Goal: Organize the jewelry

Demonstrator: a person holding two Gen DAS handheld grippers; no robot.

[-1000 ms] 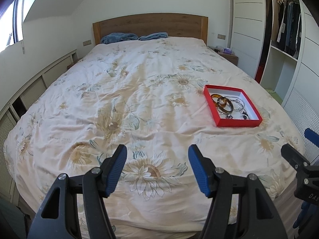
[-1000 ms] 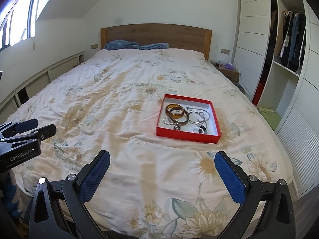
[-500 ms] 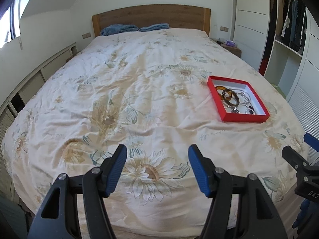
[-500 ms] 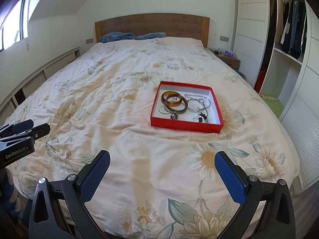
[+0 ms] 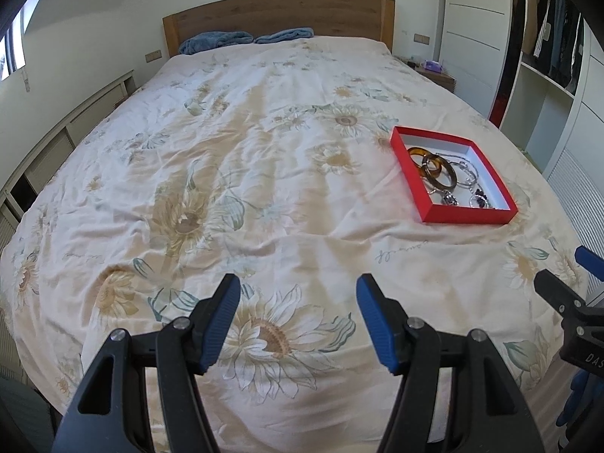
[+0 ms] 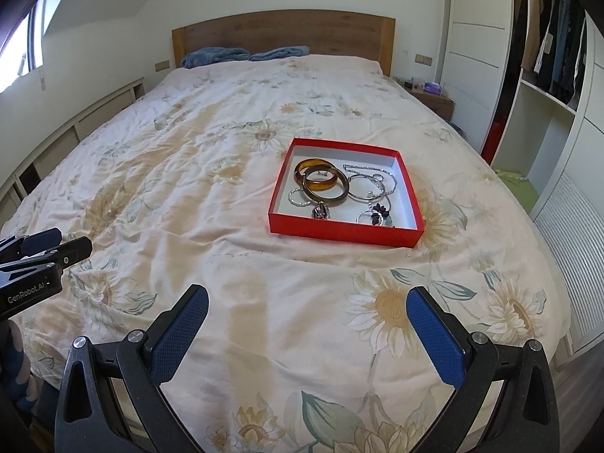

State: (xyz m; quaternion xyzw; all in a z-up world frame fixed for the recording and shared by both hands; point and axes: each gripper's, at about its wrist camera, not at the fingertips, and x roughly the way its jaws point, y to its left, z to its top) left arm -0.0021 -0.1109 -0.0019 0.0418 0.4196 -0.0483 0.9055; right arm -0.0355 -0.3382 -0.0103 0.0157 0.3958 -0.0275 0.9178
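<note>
Grippers (image 6: 307, 324) tilted down, jaws apart

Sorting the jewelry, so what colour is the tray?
Red outside, white inside; the right wrist view shows it best.

Both views are taken from above the foot of the bed (image 5: 264, 158), angled downward toward the headboard (image 6: 283, 34) at twelve o'clock. The red tray (image 5: 466, 214) is seen at two o'clock in the left wrist view, near centre and closer in the right. Bed, tray and wardrobe (image 6: 479, 49) are shared.
</note>
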